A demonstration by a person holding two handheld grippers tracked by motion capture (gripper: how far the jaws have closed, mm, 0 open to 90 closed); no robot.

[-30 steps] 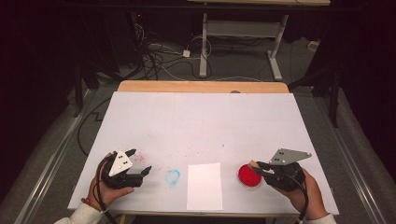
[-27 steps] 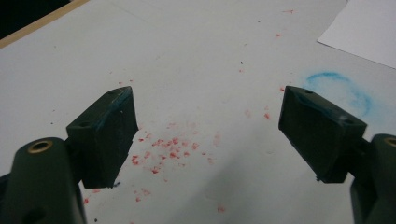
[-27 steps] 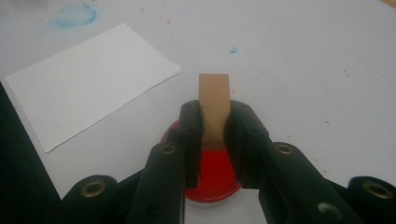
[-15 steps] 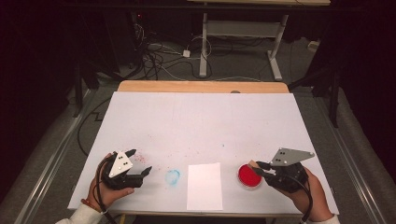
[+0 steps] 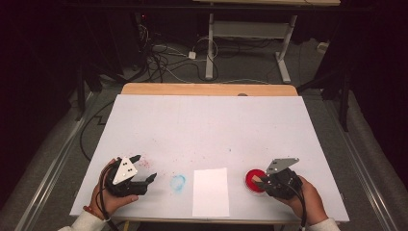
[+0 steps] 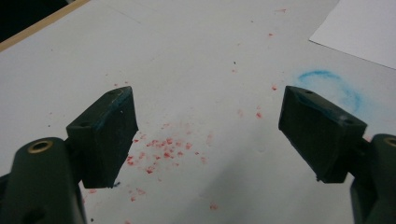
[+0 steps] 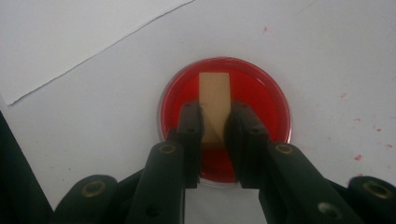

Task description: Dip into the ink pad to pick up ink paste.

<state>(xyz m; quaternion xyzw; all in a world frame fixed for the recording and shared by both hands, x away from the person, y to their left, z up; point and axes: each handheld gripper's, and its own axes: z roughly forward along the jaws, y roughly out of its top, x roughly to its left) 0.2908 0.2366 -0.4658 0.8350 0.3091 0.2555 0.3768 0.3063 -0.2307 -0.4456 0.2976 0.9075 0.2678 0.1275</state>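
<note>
Tan strip (image 7: 215, 100) sits clamped in my right gripper (image 7: 215, 119), its free end over the red dish (image 7: 266, 100) near the table's (image 5: 211, 125) front right edge, probably for dipping in the dye. White paper sheet (image 5: 210, 191) lies just left, likely for stamping. My left gripper (image 6: 208, 126) waits over red specks (image 6: 163, 149), jaws wide apart, holding nothing

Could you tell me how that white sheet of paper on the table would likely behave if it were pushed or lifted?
The white sheet of paper lies flat and looks very thin, so it would probably droop when lifted by one edge. On the smooth table it would likely slide easily when pushed.
</note>
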